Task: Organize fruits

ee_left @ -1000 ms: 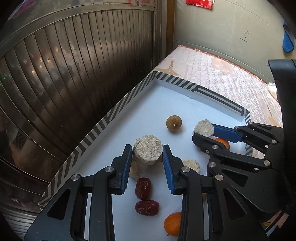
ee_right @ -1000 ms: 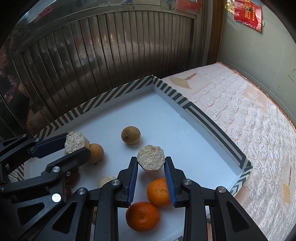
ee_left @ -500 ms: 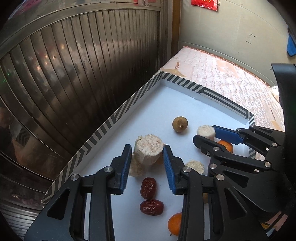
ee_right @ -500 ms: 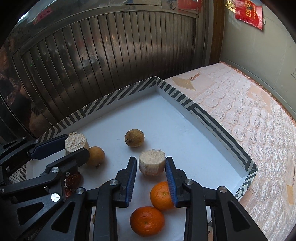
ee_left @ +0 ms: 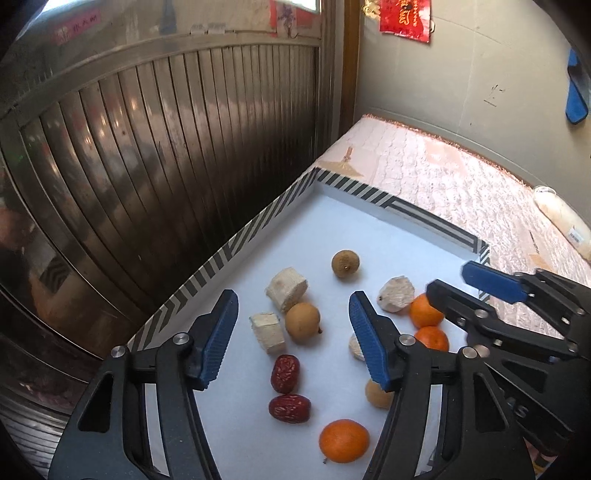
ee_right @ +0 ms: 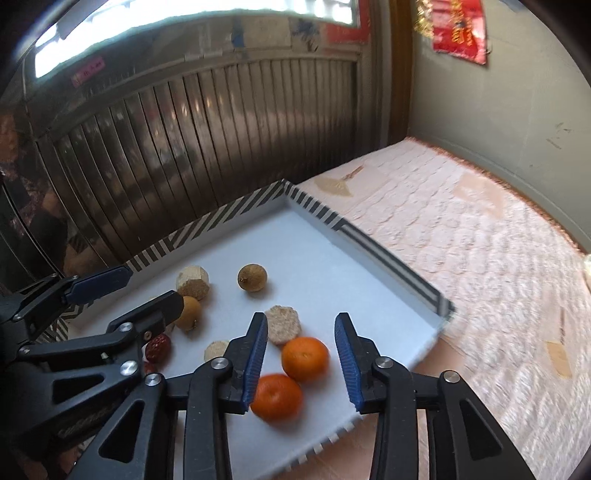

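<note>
This looks like a lived-in room of a home, set up for recording. Ahead and to the left of the left gripper (ee_left: 291, 328) rises a ribbed, dark metal roller shutter (ee_left: 177, 177) with a strip of daylight above it. Ahead and to the right lies a pink quilted mattress (ee_left: 461, 192) pushed against a plain grey-green wall (ee_left: 461, 81), where a red paper decoration with gold lettering (ee_left: 404, 18) hangs (its characters are too blurred to read). Directly below the gripper a white tray with a black-and-white striped rim (ee_left: 258, 225) rests on the bedding.
</note>
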Motion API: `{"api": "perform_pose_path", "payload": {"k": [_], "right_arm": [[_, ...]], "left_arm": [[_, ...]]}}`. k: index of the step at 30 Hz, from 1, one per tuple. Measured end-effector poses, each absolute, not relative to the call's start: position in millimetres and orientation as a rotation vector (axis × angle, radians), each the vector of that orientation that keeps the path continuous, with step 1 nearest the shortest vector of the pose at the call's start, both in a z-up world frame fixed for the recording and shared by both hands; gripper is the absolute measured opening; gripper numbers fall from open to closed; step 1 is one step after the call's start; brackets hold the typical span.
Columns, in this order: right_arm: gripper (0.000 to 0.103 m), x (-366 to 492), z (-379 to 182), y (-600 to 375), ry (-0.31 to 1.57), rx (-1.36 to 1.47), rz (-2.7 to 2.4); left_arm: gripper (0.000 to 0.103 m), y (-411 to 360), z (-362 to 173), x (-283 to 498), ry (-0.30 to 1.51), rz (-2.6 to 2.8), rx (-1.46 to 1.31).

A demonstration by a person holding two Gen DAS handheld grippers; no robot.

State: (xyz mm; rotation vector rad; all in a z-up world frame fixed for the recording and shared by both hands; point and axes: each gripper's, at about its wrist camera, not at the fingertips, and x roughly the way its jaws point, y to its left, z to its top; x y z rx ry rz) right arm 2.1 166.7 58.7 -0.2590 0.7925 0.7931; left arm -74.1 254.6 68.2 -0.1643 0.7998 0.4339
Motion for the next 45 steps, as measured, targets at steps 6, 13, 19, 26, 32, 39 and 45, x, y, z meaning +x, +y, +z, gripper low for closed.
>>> {"api": "perform_pose_path", "payload": {"k": [6, 13, 19, 26, 32, 39, 45], "right_arm": [[0.046, -19, 72, 136, 0.733, -0.231, 0.757], [0.046, -38, 80, 105, 0.695, -0.196, 0.706], [0.047, -54, 82, 87, 0.685, -0.182, 0.685], [0.047, -63, 78, 78, 0.697, -0.180, 0.690], [0.047, -68, 78, 76, 0.692, -0.186, 0.690], [0.047, -69, 74, 83, 0.706, -0.198, 0.700], [0.047, -69, 72, 89, 0.711, -0.210, 0.708]], "left_arm": [[0.063, 238, 79, -83, 0.746, 0.412, -0.139], [0.063, 221, 89, -95, 0.699, 0.402, -0.119], [0.063, 205, 91, -102, 0.698, 0.377, -0.120], [0.063, 192, 94, -107, 0.692, 0.373, -0.102], [0.063, 191, 92, -109, 0.705, 0.376, -0.104], [0.063, 198, 88, -110, 0.723, 0.386, -0.129], [0.063, 201, 87, -111, 0.720, 0.402, -0.128]]}}
